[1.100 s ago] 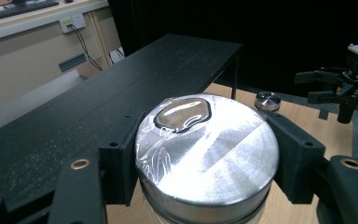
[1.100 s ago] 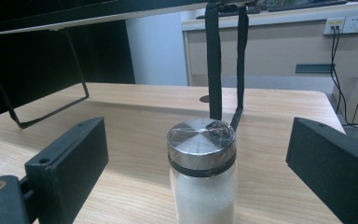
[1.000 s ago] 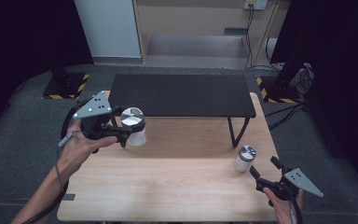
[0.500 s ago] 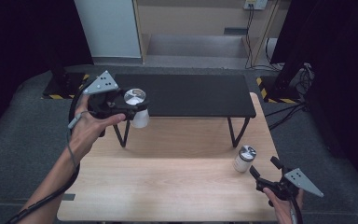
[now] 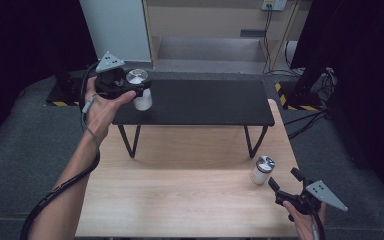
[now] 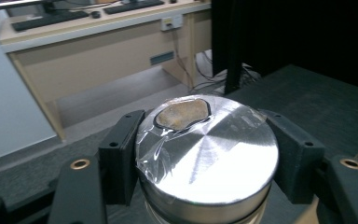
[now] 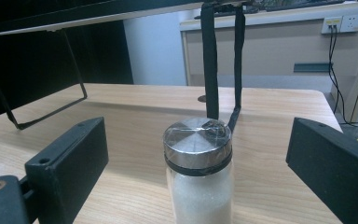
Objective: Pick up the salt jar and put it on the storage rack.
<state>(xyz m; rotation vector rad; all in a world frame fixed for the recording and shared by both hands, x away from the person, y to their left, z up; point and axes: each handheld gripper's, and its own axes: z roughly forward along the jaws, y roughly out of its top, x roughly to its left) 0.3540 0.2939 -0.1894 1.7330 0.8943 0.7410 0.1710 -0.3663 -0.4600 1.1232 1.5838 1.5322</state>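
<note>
Above the left end of the matte black shelf [image 5: 195, 102], the left gripper [image 5: 130, 90] jaws clamp a round, brushed-metal-lidded jar [image 6: 207, 154]. On the pale wooden table [image 5: 180, 195], a second white-filled jar [image 7: 198, 168] stands between the right gripper [image 5: 285, 182] jaws, spread apart.

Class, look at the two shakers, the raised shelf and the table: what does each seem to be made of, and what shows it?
Shaker on the table: clear body, glass or plastic, white grains showing through; brushed metal cap with radial glints. Held shaker: same metal cap, with clear film and a brownish patch on it. Raised shelf: matt black top, thin black legs, probably metal. Table: pale wood grain, possibly laminate.
</note>
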